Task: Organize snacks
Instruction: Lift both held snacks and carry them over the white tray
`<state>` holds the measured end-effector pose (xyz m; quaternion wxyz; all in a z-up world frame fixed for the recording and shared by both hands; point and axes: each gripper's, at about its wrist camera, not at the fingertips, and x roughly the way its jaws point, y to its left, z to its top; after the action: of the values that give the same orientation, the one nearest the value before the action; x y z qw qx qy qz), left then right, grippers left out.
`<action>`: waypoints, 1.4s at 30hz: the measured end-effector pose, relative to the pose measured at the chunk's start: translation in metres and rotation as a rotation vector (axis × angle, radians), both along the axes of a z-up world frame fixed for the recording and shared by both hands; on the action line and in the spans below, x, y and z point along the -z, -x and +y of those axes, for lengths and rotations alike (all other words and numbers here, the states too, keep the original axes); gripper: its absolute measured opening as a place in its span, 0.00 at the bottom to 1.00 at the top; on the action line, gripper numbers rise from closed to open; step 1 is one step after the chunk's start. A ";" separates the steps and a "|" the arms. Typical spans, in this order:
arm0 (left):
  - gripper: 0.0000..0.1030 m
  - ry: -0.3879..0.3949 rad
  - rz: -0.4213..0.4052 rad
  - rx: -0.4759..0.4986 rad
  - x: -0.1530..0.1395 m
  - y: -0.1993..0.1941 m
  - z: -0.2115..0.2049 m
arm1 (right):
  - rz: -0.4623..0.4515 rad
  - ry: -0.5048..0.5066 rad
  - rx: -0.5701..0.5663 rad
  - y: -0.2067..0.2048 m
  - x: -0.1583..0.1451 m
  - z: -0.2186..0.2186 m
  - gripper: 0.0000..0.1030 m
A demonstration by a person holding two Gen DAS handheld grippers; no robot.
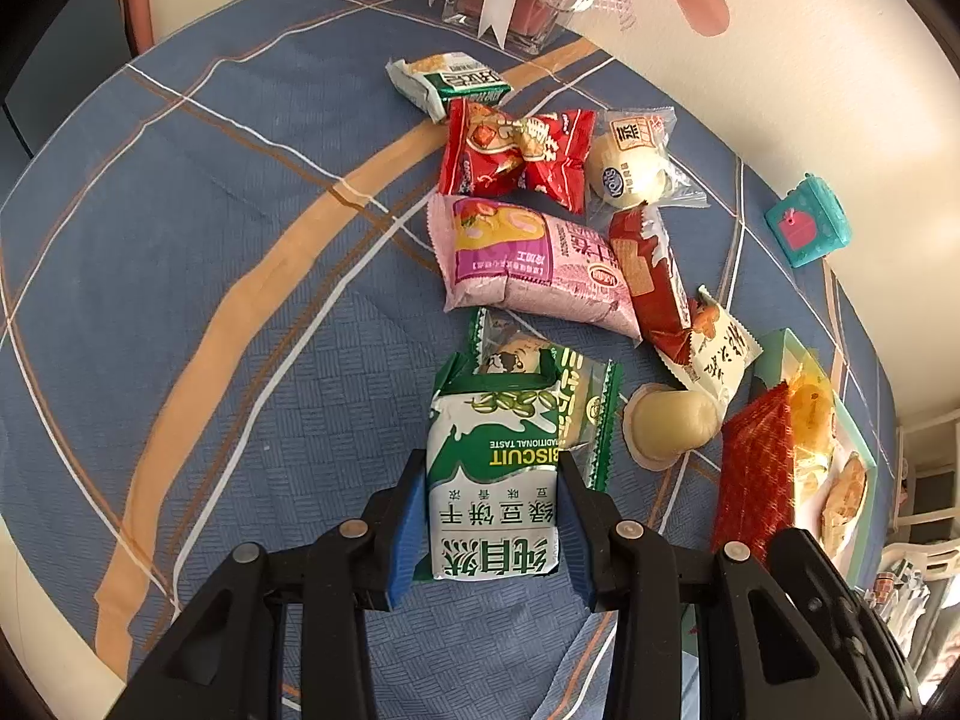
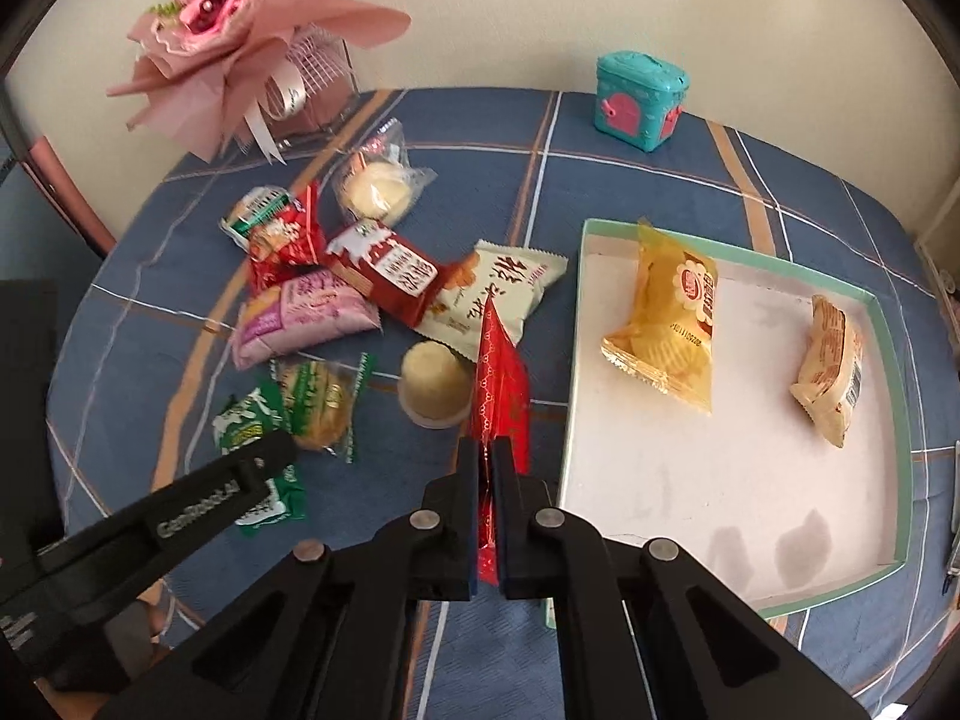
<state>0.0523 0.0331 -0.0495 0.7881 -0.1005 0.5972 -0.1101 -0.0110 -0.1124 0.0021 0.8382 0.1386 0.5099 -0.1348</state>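
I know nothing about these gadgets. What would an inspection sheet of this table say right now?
Surface: table under a blue plaid cloth.
Job's things: loose snack pile; white tray holding a yellow chip packet and a beige packet.
Clutter: pink bouquet in a glass vase, teal toy box.
Grippers: left gripper shut on a green biscuit packet; right gripper shut on a red packet.
Cables: nothing seen.
Surroundings: cream wall.

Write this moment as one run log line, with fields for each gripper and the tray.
left gripper: shut on green-white biscuit packet | right gripper: shut on flat red foil packet | green-rimmed tray: two snacks inside
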 end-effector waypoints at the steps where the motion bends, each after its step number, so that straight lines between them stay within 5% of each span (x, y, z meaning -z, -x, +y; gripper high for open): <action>1: 0.41 0.001 -0.002 0.001 -0.001 0.000 0.000 | -0.013 -0.012 0.004 0.002 -0.003 0.000 0.03; 17: 0.41 -0.016 -0.093 0.107 -0.027 0.019 -0.038 | -0.124 -0.068 0.066 0.036 -0.034 -0.032 0.03; 33: 0.41 -0.072 -0.196 0.450 -0.043 0.087 -0.155 | -0.122 -0.048 0.348 0.108 -0.034 -0.138 0.03; 42: 0.41 -0.096 -0.187 0.556 -0.033 0.106 -0.197 | -0.070 0.013 0.479 0.141 -0.025 -0.181 0.03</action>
<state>-0.0539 -0.1636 -0.0167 0.7832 0.1148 0.5310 -0.3023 -0.1520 -0.2939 0.0269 0.8003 0.2546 0.4323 -0.3284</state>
